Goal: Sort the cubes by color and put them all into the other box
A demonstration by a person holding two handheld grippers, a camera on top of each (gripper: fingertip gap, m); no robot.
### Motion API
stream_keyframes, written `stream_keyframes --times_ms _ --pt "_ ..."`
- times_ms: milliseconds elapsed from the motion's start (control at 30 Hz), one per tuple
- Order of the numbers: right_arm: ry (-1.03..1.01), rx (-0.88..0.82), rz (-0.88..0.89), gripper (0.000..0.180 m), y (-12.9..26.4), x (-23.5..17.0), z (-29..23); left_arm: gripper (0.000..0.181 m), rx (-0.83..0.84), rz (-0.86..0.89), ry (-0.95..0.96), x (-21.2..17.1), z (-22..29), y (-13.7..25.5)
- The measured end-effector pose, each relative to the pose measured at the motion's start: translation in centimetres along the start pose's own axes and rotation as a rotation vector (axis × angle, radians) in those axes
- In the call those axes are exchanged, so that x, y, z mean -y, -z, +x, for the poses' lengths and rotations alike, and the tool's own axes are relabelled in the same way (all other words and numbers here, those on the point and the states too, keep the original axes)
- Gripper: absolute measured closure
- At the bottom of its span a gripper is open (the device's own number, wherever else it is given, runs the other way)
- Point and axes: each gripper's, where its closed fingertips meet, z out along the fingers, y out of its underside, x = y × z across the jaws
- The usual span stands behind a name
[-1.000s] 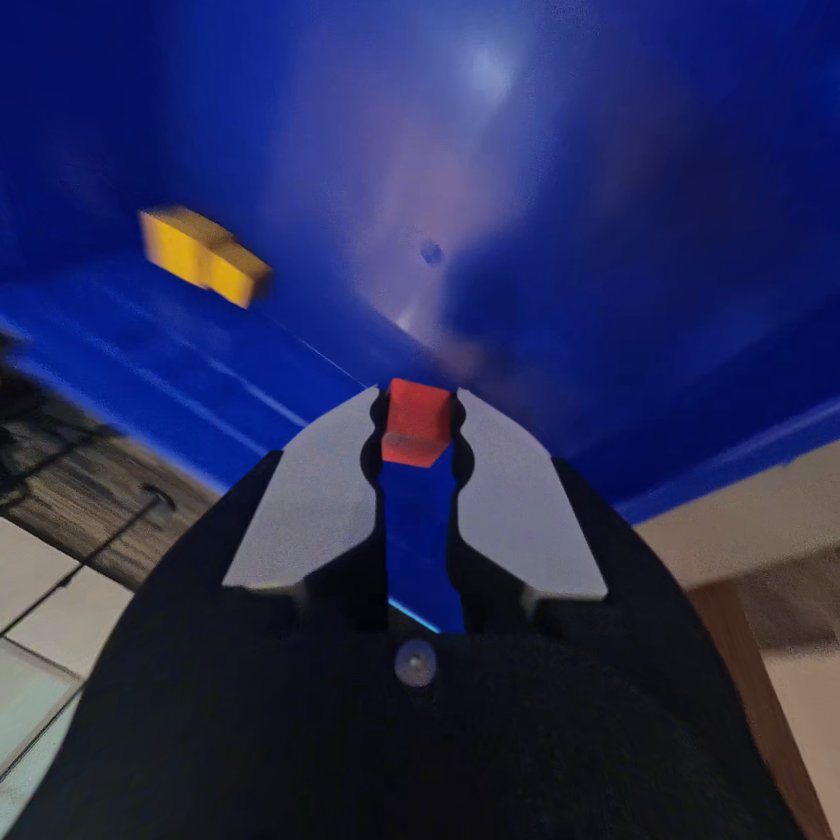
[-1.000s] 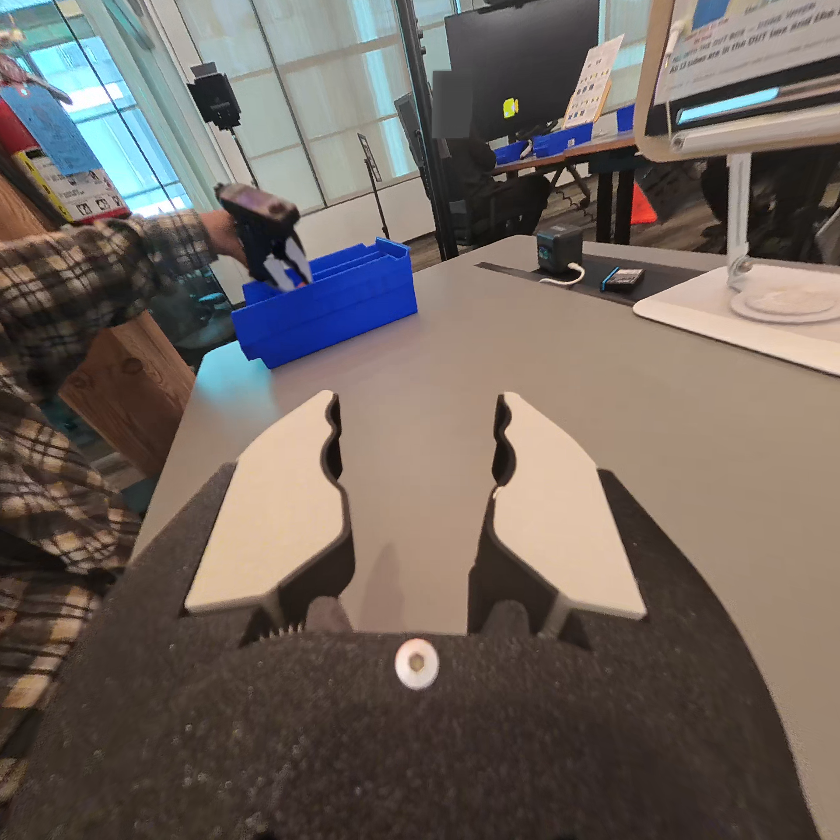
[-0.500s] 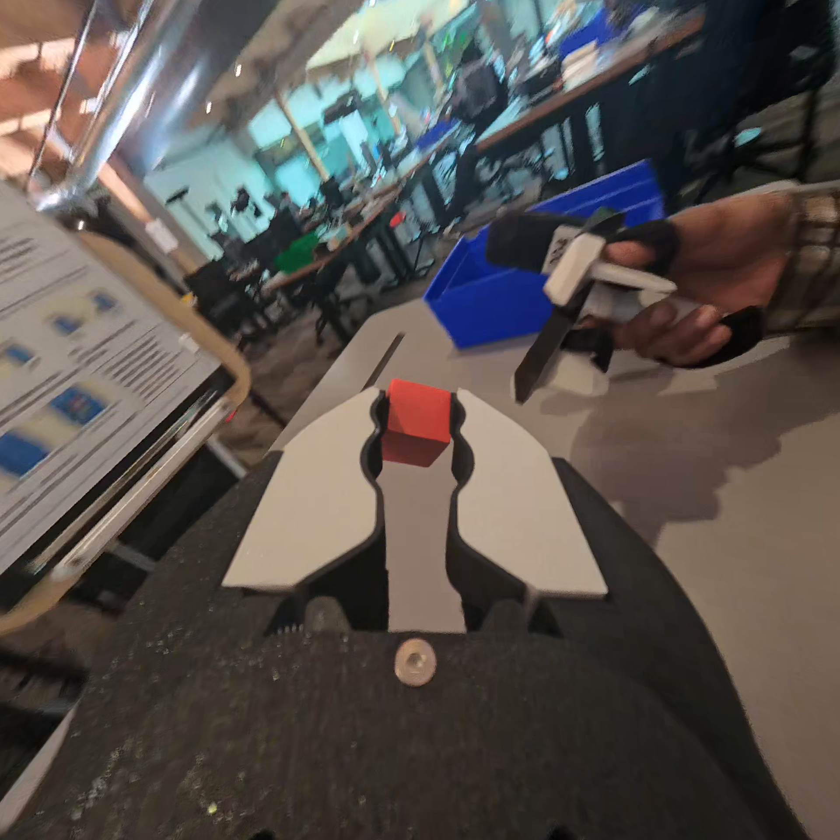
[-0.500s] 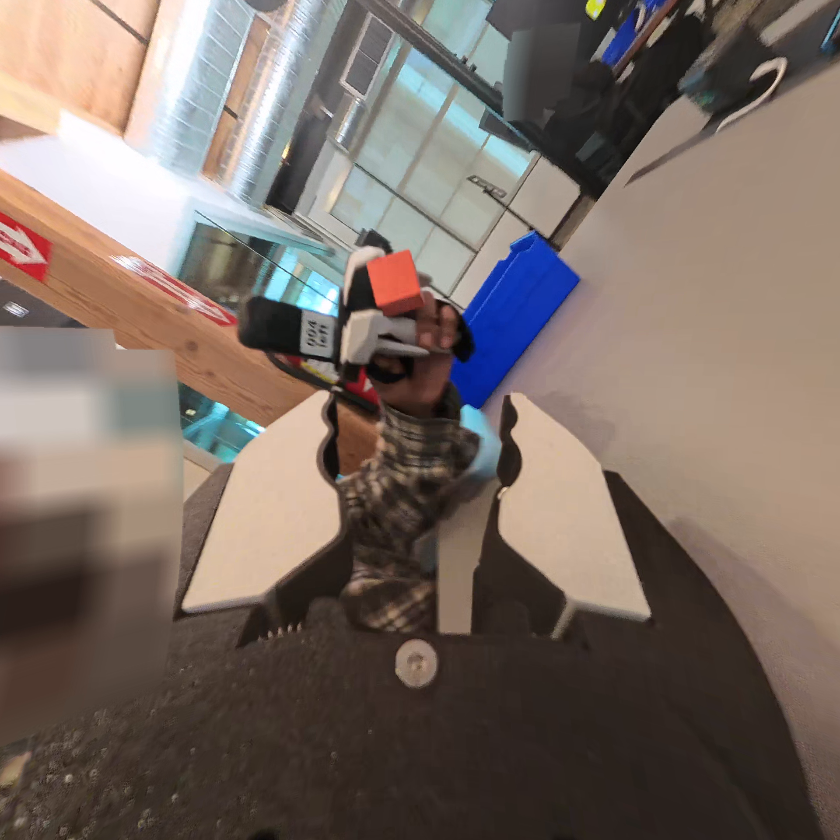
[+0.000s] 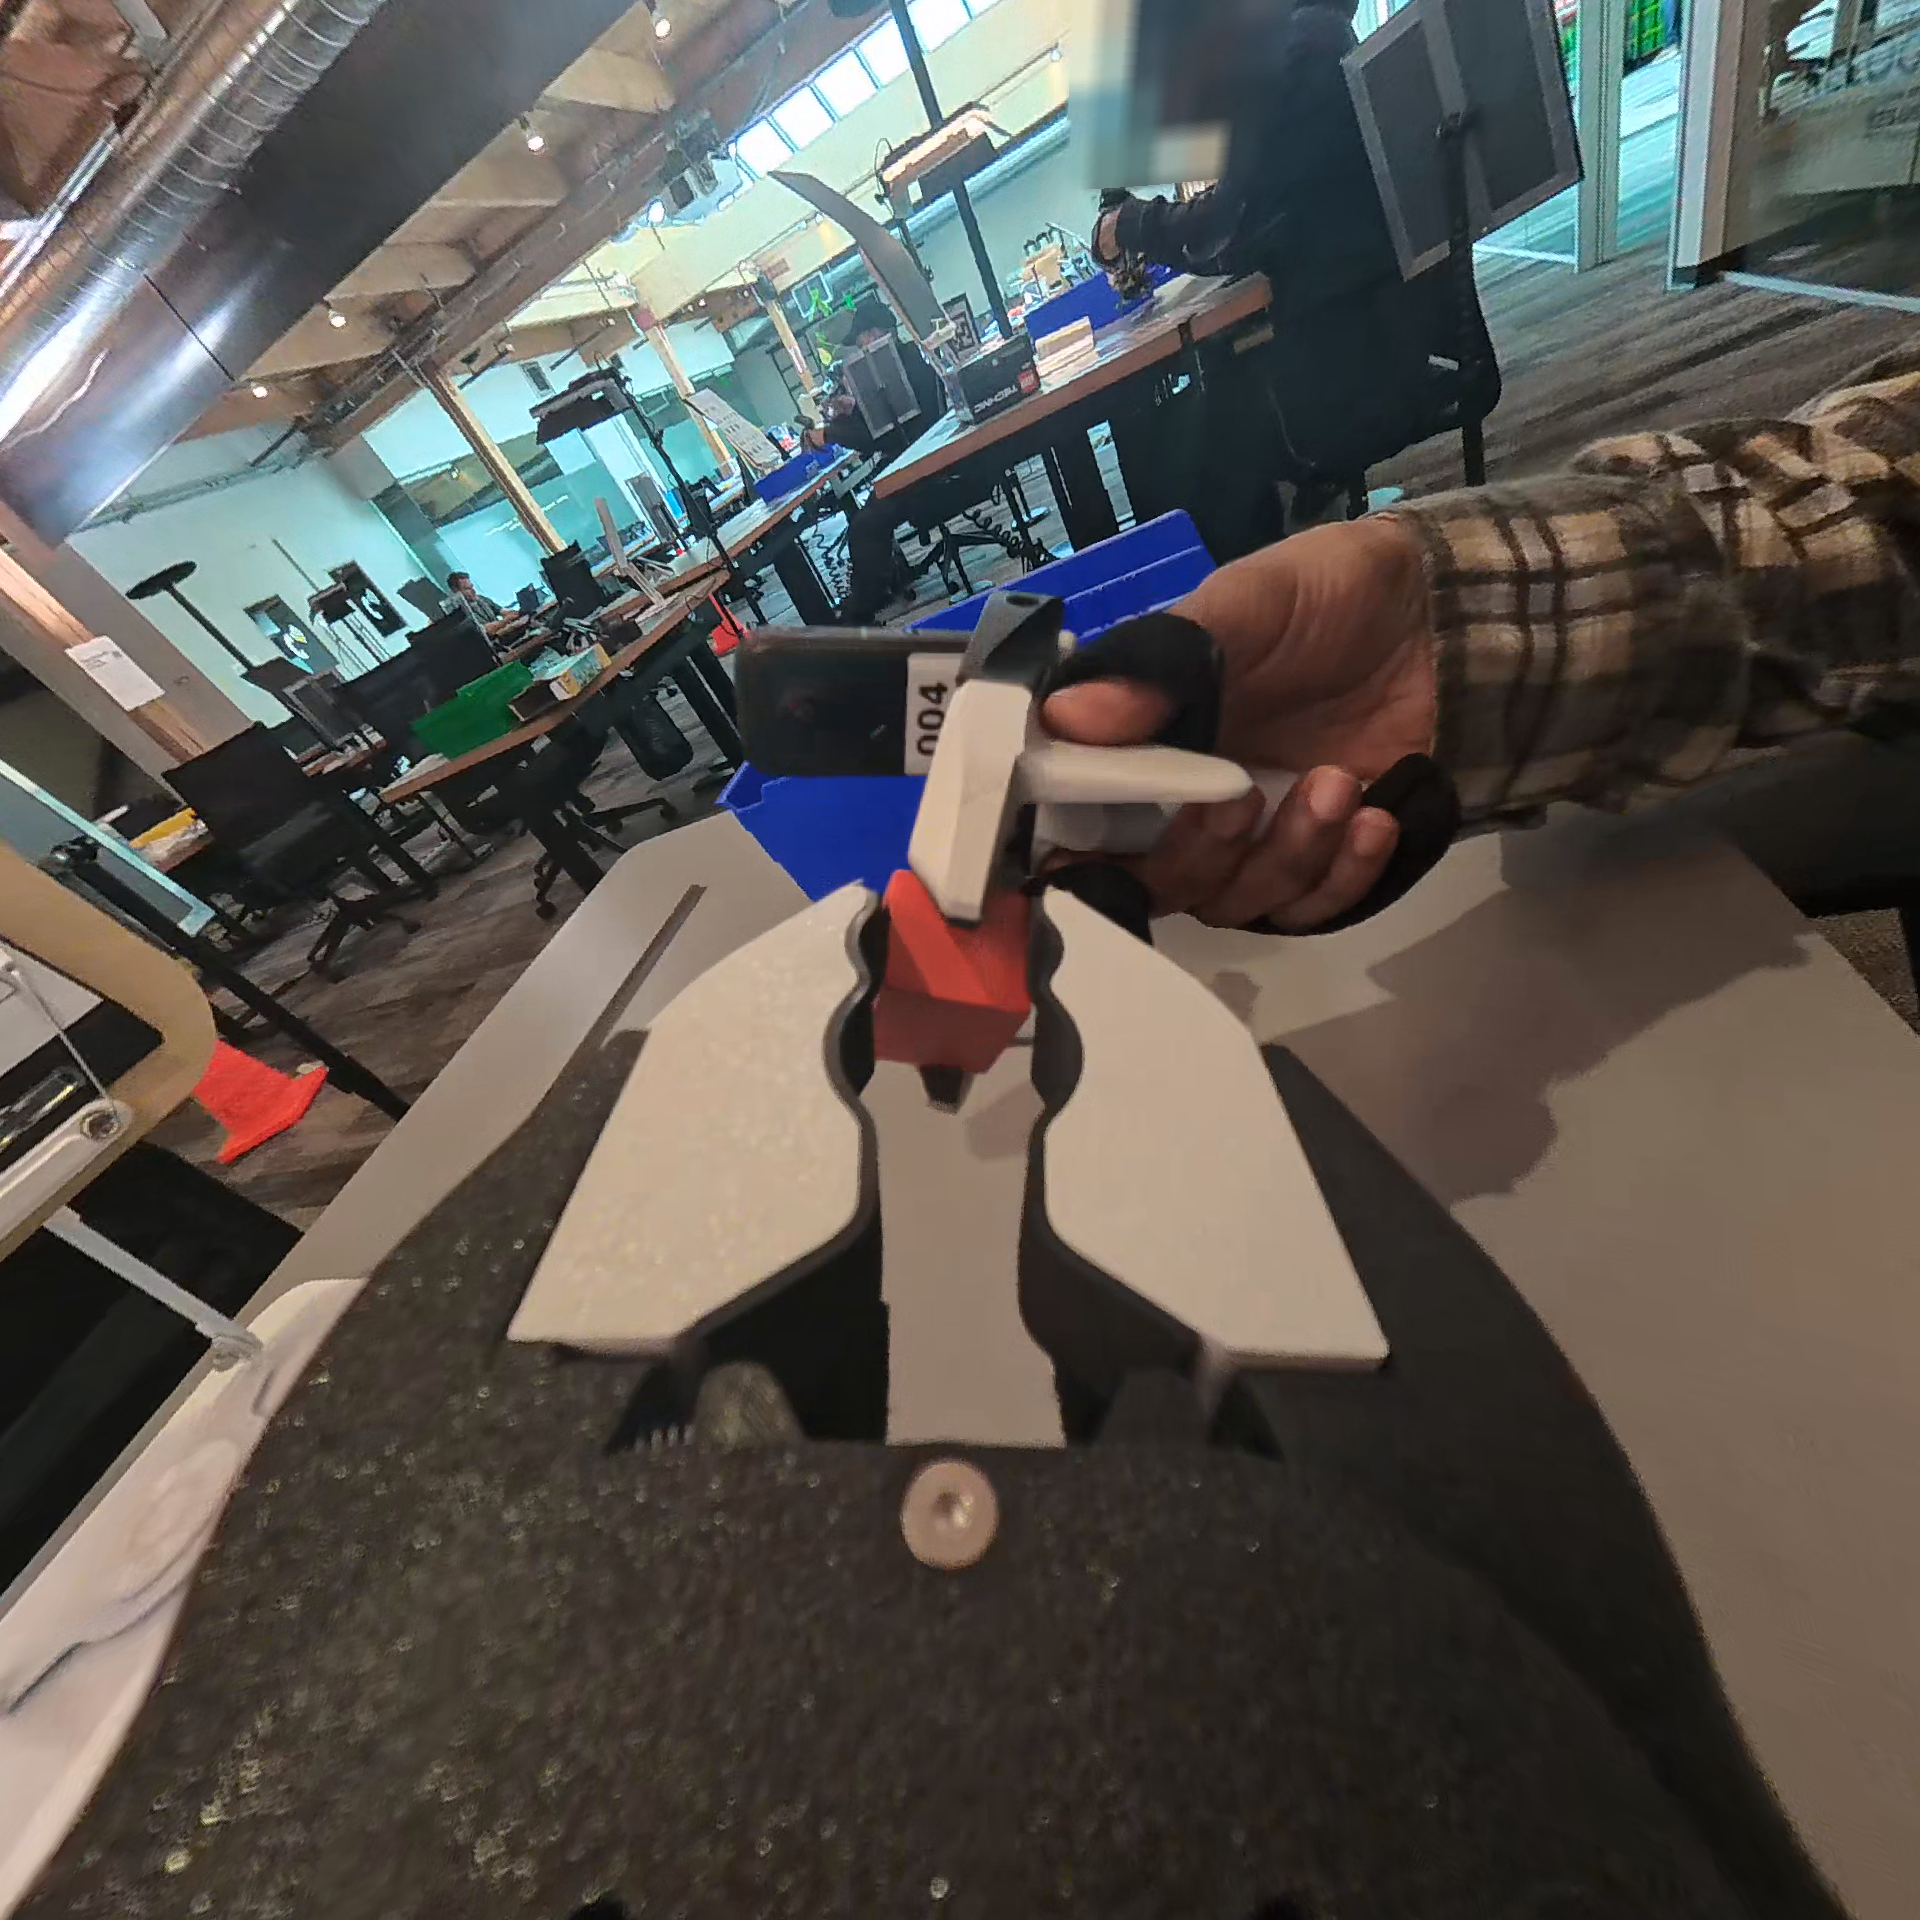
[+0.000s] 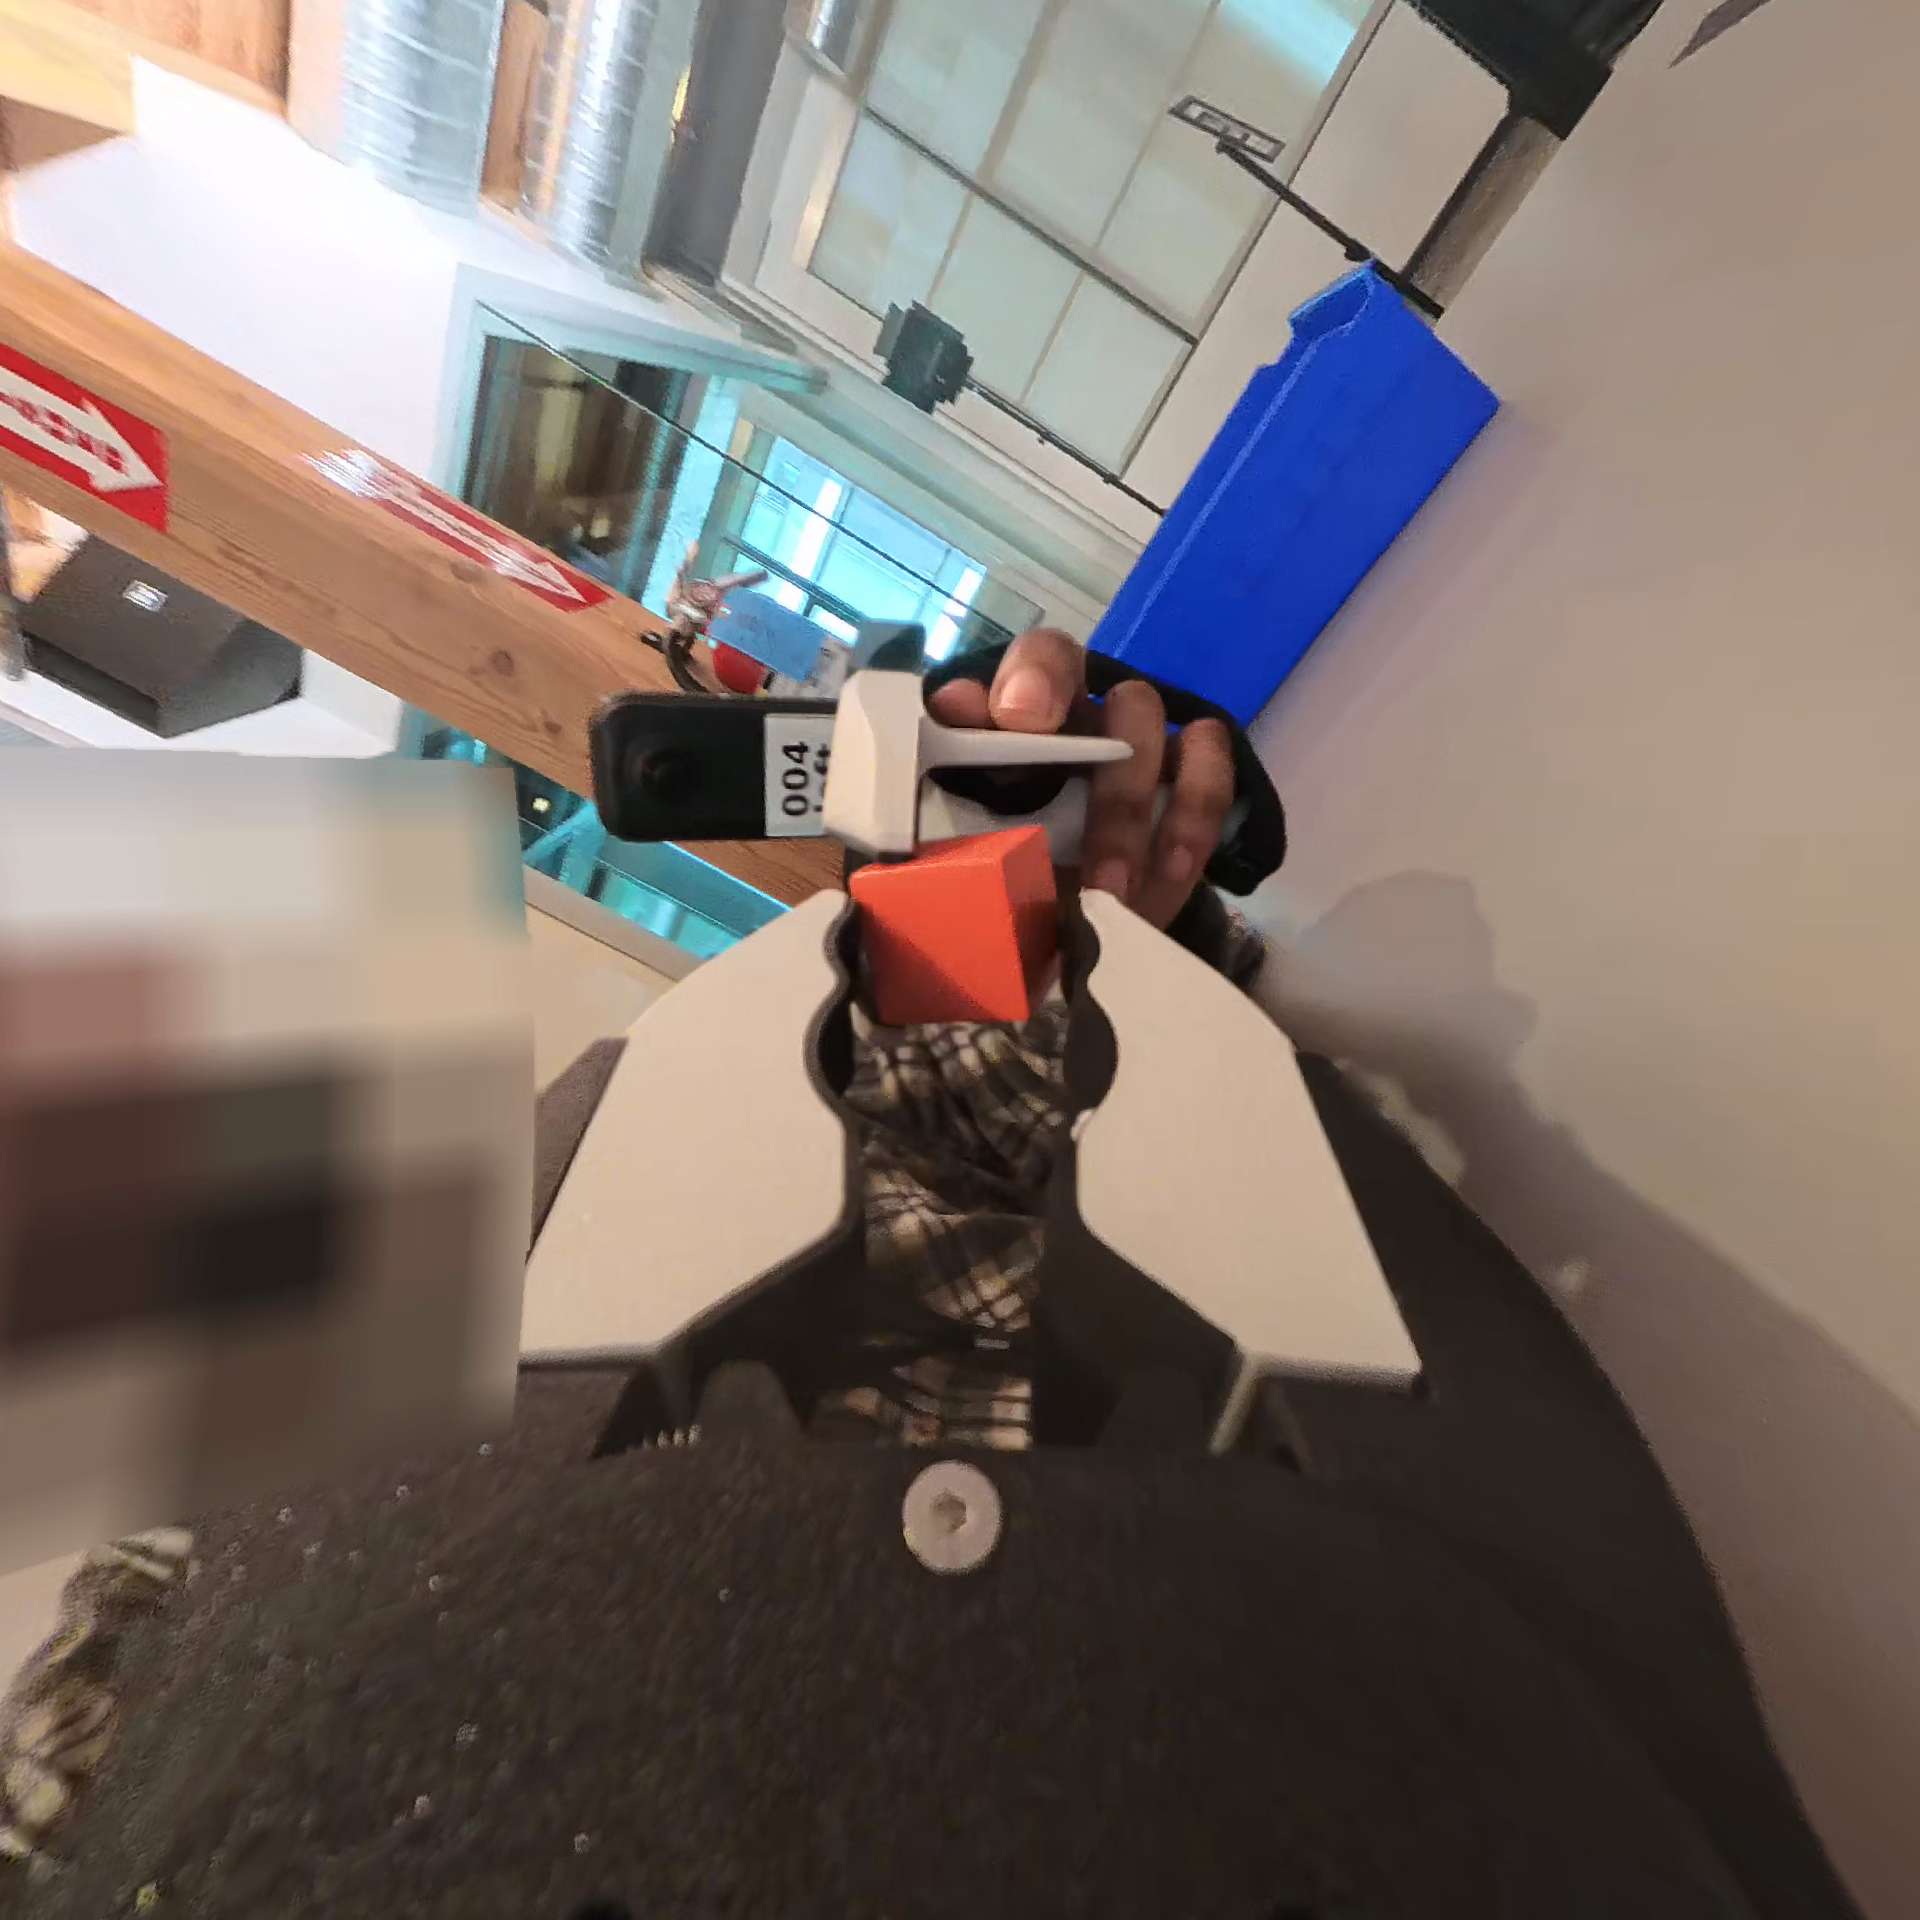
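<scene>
Red cube (image 5: 935, 997) sits tilted between the tips of our left tool (image 5: 951, 966), whose jaws stand narrowly apart and pinch it on both sides, held up above the grey table (image 5: 1558, 1091). From the right, our right tool (image 5: 951, 1003) meets it crosswise: its pale finger (image 5: 966, 831) lies over the cube's upper face and a dark tip shows just under it. The hand (image 5: 1278, 748) holding that tool comes out of a plaid sleeve (image 5: 1662, 582), and a blue box (image 5: 821, 831) stands on the table behind. In the right wrist view the cube (image 6: 956, 945) lies between the right tool's own tips, corner towards us; the jaws are partly drawn in around it, the left one touching, but we cannot tell whether they grip. The left tool's pale finger (image 6: 873, 769) rests on the cube from above. The blue box (image 6: 1299, 520) stands well beyond.
</scene>
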Motion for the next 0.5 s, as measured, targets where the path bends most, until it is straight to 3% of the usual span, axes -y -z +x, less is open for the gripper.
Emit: stream_keyframes --times_ms 133,233,300,400,433,500 --pt "0.075 -0.132 -0.054 0.151 1.2 0.2 0.3 0.156 -0.016 -0.008 0.054 -0.1 0.2 0.0" --pt "0.156 -0.306 -0.048 0.151 5.3 2.6 -0.8 0.124 -0.022 -0.025 0.161 -0.6 0.2 0.3" --pt "0.292 -0.636 -0.016 0.151 12.0 6.4 -0.1 0.111 -0.025 -0.045 0.218 -1.6 0.6 0.7" --pt "0.38 -1.268 -0.001 0.151 27.1 12.0 2.4 0.109 -0.022 -0.075 0.244 -3.2 1.2 1.1" --pt "0.345 -1.411 -0.013 0.151 31.5 12.8 3.4 0.108 -0.024 -0.087 0.247 -3.5 1.3 1.0" --pt "0.192 -1.501 -0.016 0.15 36.9 12.7 6.0 0.108 -0.039 -0.096 0.248 -3.6 1.6 0.8"
